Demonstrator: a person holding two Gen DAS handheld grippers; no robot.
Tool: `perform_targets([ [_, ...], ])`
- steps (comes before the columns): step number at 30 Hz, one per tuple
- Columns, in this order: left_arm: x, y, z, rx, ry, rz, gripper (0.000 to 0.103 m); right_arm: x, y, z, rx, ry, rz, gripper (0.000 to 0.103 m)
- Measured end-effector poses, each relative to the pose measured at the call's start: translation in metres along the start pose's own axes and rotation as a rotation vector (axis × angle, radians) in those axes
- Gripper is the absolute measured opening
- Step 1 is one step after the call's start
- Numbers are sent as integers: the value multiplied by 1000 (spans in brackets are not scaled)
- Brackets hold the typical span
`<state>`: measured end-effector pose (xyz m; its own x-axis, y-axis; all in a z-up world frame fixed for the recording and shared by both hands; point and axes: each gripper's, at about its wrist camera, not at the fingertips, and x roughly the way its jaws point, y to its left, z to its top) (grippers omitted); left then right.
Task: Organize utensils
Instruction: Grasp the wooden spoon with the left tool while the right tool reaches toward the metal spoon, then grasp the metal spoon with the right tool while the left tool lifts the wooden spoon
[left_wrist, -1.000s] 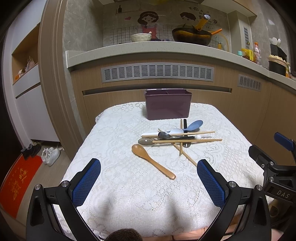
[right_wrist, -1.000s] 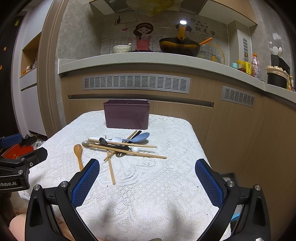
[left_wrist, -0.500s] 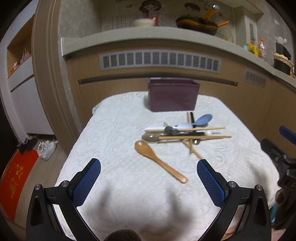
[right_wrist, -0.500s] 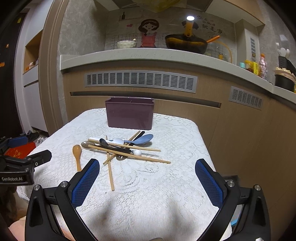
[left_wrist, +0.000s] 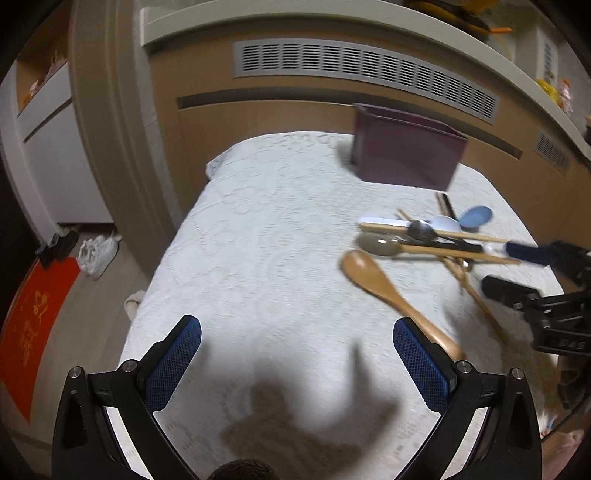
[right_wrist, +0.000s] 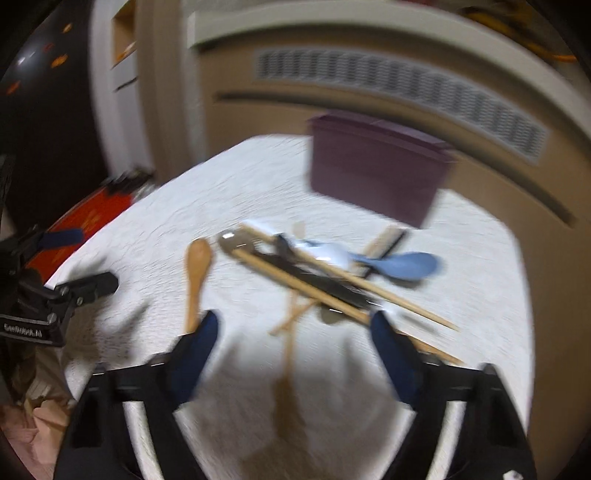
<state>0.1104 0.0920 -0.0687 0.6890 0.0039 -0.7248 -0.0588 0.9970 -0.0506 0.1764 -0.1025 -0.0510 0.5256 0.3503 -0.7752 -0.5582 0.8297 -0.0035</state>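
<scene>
A pile of utensils lies on the white lace tablecloth (left_wrist: 258, 258): a wooden spoon (left_wrist: 388, 291) (right_wrist: 197, 273), wooden chopsticks (left_wrist: 450, 254) (right_wrist: 306, 284), a blue spoon (left_wrist: 476, 216) (right_wrist: 406, 266), a white spoon and dark utensils. A purple holder box (left_wrist: 404, 153) (right_wrist: 376, 173) stands behind them. My left gripper (left_wrist: 295, 354) is open and empty over bare cloth, left of the wooden spoon's handle. My right gripper (right_wrist: 291, 343) is open and empty, low over the near ends of the chopsticks; this view is blurred.
A wooden counter front with vent grilles (left_wrist: 362, 70) rises behind the table. The floor at left holds a red mat (left_wrist: 33, 325) and white shoes (left_wrist: 98, 251). Each gripper shows in the other's view: right (left_wrist: 546, 295), left (right_wrist: 48, 295).
Both grippers have dropped and tilted down toward the table. The right one has moved forward close over the utensil pile. The left has swung left. Both stay open.
</scene>
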Motion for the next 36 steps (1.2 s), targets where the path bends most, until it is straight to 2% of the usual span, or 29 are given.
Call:
perform_targets([
  [2, 6, 10, 4, -32, 27, -19, 102, 14, 9, 7, -33, 32, 28, 50],
  [4, 13, 14, 8, -80, 81, -100, 101, 21, 12, 11, -59, 45, 23, 50],
  [6, 20, 8, 10, -100, 127, -190, 99, 23, 1, 12, -47, 44, -25, 50],
  [10, 39, -31, 13, -34, 188, -242, 78, 9, -34, 13, 55, 20, -86, 50],
  [12, 46, -44, 15, -24, 205, -235, 74, -3, -47, 8, 88, -1, -119, 50],
  [15, 59, -57, 20, -12, 202, -163, 72, -15, -61, -1, 99, -17, -160, 51],
  [17, 67, -61, 24, -18, 203, -116, 66, -20, -66, -8, 93, -30, -181, 52],
  [19, 74, -65, 26, -14, 216, -83, 62, -24, -69, -14, 91, -42, -189, 54],
  [22, 81, -71, 28, 27, 215, -30, 62, -27, -77, -18, 100, -62, -185, 57],
  [25, 83, -71, 30, 50, 222, -31, 60, -30, -81, -17, 99, -79, -178, 58],
  [26, 83, -71, 31, 65, 219, -34, 48, -31, -80, -16, 92, -83, -174, 59],
  [27, 82, -69, 32, 76, 211, -28, 43, -32, -77, -13, 71, -92, -163, 59],
  [28, 81, -68, 32, 85, 206, -34, 33, -31, -74, -11, 57, -96, -154, 60],
  [29, 80, -65, 33, 90, 201, -44, 29, -30, -69, -7, 32, -97, -128, 61],
  [33, 66, -49, 30, 85, 138, -31, 29, -15, -51, 11, -38, -65, -16, 61],
  [36, 56, -28, 29, 33, 110, -46, 29, 1, -34, 23, -88, -26, 23, 61],
])
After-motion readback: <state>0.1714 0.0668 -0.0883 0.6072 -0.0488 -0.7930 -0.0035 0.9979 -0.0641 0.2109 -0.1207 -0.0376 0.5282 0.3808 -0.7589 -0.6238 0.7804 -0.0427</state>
